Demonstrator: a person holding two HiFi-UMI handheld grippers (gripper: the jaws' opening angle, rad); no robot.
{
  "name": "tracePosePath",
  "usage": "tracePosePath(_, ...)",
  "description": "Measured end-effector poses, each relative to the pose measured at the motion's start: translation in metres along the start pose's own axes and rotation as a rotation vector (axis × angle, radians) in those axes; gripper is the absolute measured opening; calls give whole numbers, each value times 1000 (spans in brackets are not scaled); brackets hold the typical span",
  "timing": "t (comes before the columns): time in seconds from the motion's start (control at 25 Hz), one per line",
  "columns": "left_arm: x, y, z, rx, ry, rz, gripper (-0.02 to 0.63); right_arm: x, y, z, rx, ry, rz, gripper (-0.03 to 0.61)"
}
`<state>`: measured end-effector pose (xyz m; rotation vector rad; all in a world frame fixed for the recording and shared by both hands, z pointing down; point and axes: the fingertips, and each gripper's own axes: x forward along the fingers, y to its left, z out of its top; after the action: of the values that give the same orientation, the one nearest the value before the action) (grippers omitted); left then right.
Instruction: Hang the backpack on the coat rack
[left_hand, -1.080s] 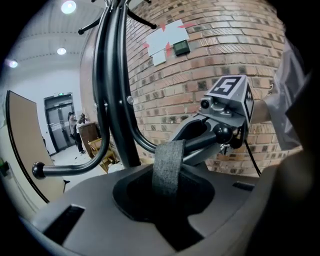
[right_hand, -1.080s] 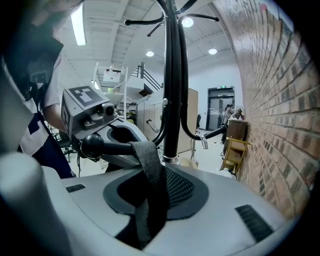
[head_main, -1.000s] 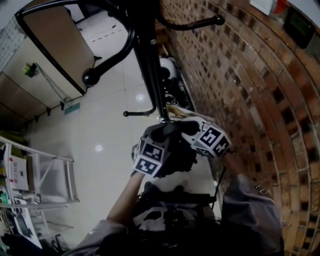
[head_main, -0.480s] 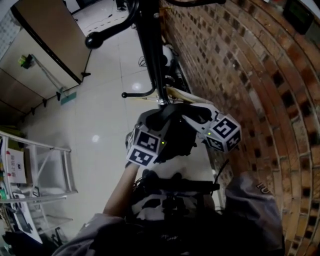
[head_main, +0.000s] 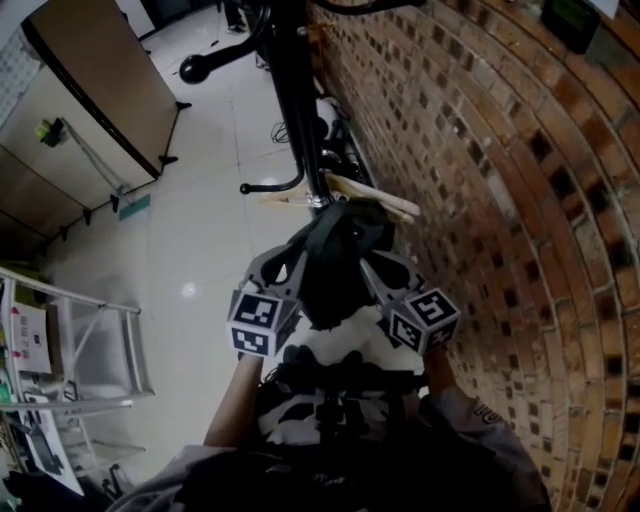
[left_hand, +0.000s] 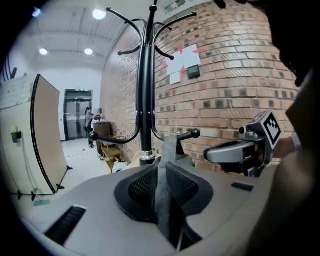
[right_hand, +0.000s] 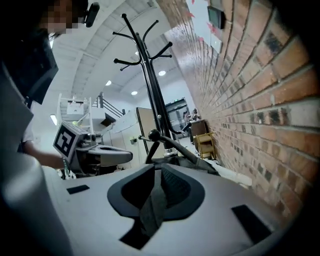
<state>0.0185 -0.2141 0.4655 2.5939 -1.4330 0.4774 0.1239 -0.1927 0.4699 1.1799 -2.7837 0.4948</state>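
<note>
The left tool (left_hand: 161, 176) and the right tool (right_hand: 159, 186) have just closed, each clamped tight on a dark strap (left_hand: 170, 150) of the backpack (head_main: 335, 265), near the coat rack (left_hand: 146, 90).

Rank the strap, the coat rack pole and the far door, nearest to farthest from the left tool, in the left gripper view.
1. Backpack strap: in the left tool, jaws just closed on it.
2. Coat rack pole: just ahead, centre.
3. Door: far left background.
</note>
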Motion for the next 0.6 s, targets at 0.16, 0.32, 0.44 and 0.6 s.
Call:
tracePosePath(0.16,-10,-6,-13,-22,2,-7,57,-4,15,-1,89,-49,-21,33)
tracePosePath(0.32,-19,-16,-13,-21,-36,-23,38,-8,22,0,89,-75,-61,32)
tracePosePath(0.44,-22,-22,-11,-20,-54,-35,37,-11,26,-2,76,-72,-80,29)
tracePosePath(0.6,-23,-26,-19,-44,-41,-44,37,-15,32,-3,71,-82,-82,0)
